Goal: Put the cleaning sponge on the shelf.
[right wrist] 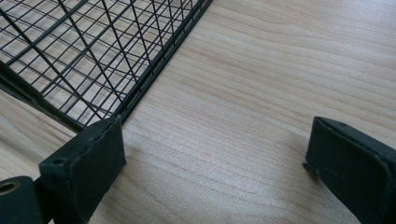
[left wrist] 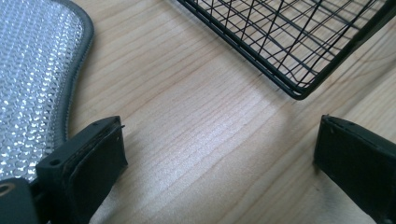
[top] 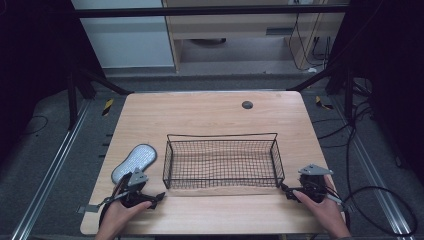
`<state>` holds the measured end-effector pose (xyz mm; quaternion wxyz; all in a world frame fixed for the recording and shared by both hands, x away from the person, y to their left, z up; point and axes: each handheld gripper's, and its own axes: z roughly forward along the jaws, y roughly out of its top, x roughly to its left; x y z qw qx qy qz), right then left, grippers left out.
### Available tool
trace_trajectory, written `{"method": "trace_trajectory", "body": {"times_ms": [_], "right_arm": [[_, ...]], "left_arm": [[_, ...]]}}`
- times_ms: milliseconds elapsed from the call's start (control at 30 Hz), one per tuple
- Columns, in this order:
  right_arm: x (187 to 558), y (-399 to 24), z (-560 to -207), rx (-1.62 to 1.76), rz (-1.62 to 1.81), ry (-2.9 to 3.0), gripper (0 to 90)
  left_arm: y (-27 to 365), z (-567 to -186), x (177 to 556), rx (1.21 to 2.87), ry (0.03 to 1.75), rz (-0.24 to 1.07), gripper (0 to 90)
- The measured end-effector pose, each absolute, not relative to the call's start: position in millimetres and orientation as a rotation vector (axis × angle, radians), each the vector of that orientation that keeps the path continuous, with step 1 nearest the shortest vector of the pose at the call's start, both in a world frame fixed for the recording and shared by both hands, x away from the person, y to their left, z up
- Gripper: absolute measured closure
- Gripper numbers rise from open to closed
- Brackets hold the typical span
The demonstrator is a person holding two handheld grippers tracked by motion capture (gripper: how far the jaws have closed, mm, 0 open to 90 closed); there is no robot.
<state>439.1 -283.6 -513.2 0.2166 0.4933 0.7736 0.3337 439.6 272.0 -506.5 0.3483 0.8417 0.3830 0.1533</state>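
At the near edge of the pale wood-grain counter (top: 210, 112), two hands come in from the bottom of the high view, one at about 7 o'clock and one at about 5 o'clock. The left hand (top: 117, 216) holds the left gripper (top: 150, 200), and the right hand (top: 324, 209) holds the right gripper (top: 289, 192); each carries a grey three-cornered plate on top. Both point inward toward the counter's middle.

In the left gripper view the two black, blocky jaws stand wide apart with bare wood between them, holding nothing. In the right gripper view the two jaws are likewise spread wide and empty, resting low over the counter, the left one just beside the basket's corner.

Just past the left gripper, toward 9 o'clock, lies one flat pad (top: 134, 161) (left wrist: 32, 79), an elongated rounded shape with a silvery, bubbled, reflective surface and a grey bound edge. It lies flat on the wood, near the basket's left end but apart from it.

At the centre of the counter sits one black wire basket (top: 223, 135) (left wrist: 299, 91) (right wrist: 154, 70), rectangular, with a fine square mesh floor and walls and a thicker rod rim. It stands upright and the wood shows through its mesh.

Farther on, toward 12 o'clock near the far edge, there is one small round dark grommet (top: 247, 105) set in the counter. Beyond the counter lie grey floor, black frame bars and trailing cables.
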Motion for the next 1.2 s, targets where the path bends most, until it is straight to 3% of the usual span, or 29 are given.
{"method": "trace_trajectory", "body": {"times_ms": [233,433,800,967,1200], "right_arm": [[439,-283,-513,1.369,0.924,2.143,4.3],[439,-283,-513,1.368,0.924,2.143,4.3],[439,-283,-513,1.372,0.922,2.139,4.3],[438,-283,-513,1.381,0.922,2.134,4.3],[437,-282,-513,1.387,0.921,2.125,4.3]], "left_arm": [[281,-485,436,2.075,1.033,0.440,3.1],[286,-464,441,2.094,1.044,0.486,4.2],[315,-431,482,2.267,1.145,0.548,4.0],[327,-432,507,2.372,1.193,0.521,5.6],[313,-438,533,2.553,1.196,0.422,3.9]]}}
